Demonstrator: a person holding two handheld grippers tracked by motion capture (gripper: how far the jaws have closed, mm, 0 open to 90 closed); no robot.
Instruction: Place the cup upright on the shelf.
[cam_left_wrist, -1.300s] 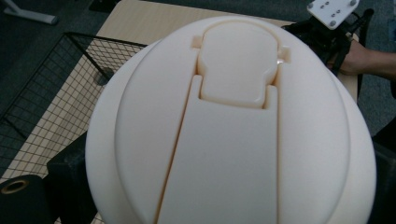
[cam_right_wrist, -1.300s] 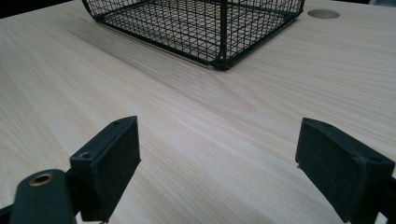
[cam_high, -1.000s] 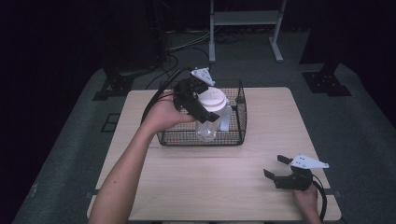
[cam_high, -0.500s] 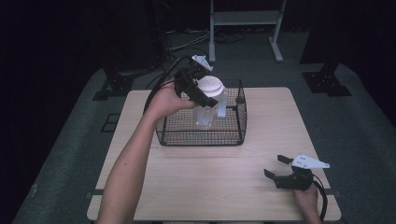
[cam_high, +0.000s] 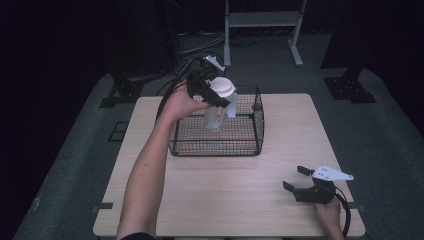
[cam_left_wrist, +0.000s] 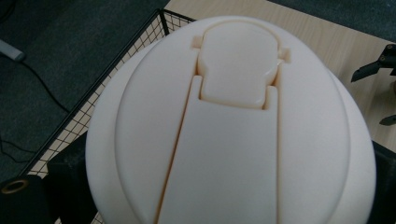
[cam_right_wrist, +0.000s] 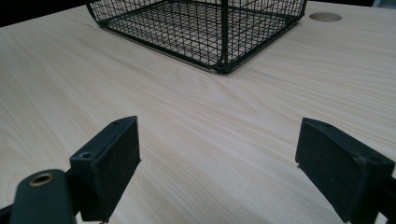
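A clear bottle (cam_high: 215, 114) with a wide cream flip lid (cam_high: 222, 88) hangs above the black wire basket (cam_high: 215, 148), its lower end still inside the basket walls. My left gripper (cam_high: 215, 98) is shut on the bottle just under the lid. In the left gripper view the lid (cam_left_wrist: 233, 130) sits close up between the jaws, with the basket rim (cam_left_wrist: 122, 60) behind it. Near the front right of the wooden table (cam_high: 235, 200) my right gripper (cam_high: 294, 177) rests open, with nothing between its jaws (cam_right_wrist: 219, 163). The basket (cam_right_wrist: 201, 28) stands ahead of it.
The basket sits at the table's back centre. A round hole (cam_right_wrist: 325, 17) shows in the tabletop beyond the basket. Metal stands (cam_high: 260, 20) and cables lie on the dark floor behind the table. The table's near half is bare wood.
My left gripper has lifted the bottle up from the basket floor and slightly to the left. The right gripper has stayed where it was.
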